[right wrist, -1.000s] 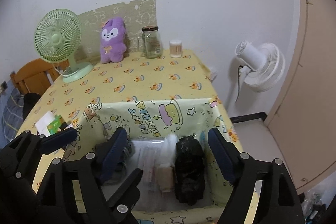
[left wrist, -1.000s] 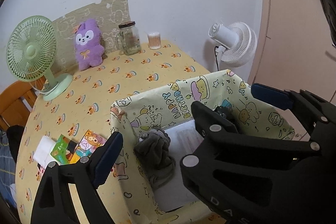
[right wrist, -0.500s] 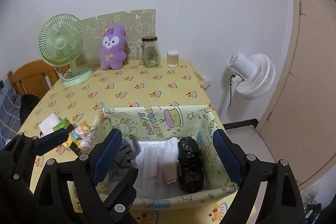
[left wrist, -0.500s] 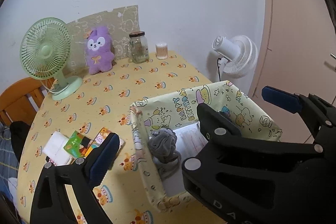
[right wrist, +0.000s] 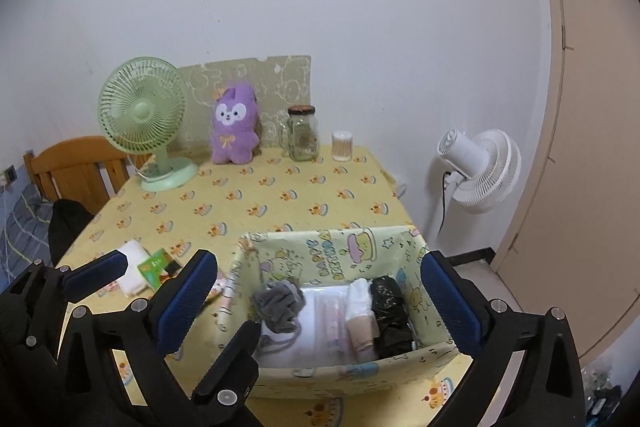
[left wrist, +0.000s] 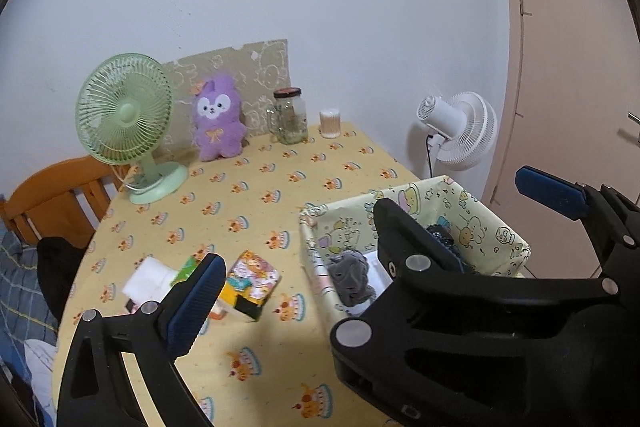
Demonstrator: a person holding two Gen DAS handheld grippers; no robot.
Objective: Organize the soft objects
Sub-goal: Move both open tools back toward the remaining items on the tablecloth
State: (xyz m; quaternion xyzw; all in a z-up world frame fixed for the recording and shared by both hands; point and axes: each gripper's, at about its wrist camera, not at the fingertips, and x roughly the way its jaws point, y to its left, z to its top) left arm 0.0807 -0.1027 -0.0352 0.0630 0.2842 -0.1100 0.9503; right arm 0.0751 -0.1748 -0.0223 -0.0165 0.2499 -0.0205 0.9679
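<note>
A box wrapped in cartoon paper [right wrist: 332, 255] [left wrist: 476, 223] stands near the table's front right edge. Inside lie a grey cloth [right wrist: 280, 303] [left wrist: 348, 279] at the left end, a white packet [right wrist: 320, 319], white socks [right wrist: 360, 297], a beige roll [right wrist: 360, 333] and a black bundle [right wrist: 390, 307]. My right gripper [right wrist: 316, 291] hangs back above the box, its jaws opening wide with nothing held. My left gripper [left wrist: 308, 259] is open and empty beside it, and its fingers [right wrist: 96, 273] overlap the right gripper's. A purple plush [right wrist: 234, 127] [left wrist: 218, 119] sits by the back wall.
Small colourful packets [left wrist: 252, 277] and a white tissue pack [left wrist: 146, 277] lie left of the box. A green fan [right wrist: 142, 107], glass jar [right wrist: 302, 135] and swab pot [right wrist: 342, 145] line the back. A white fan [right wrist: 480, 167] stands off the right edge, a wooden chair [left wrist: 56, 191] at the left.
Both grippers have drawn back and up from the box, so more of the table shows. The right jaws have spread wider. The grey cloth stays in the box.
</note>
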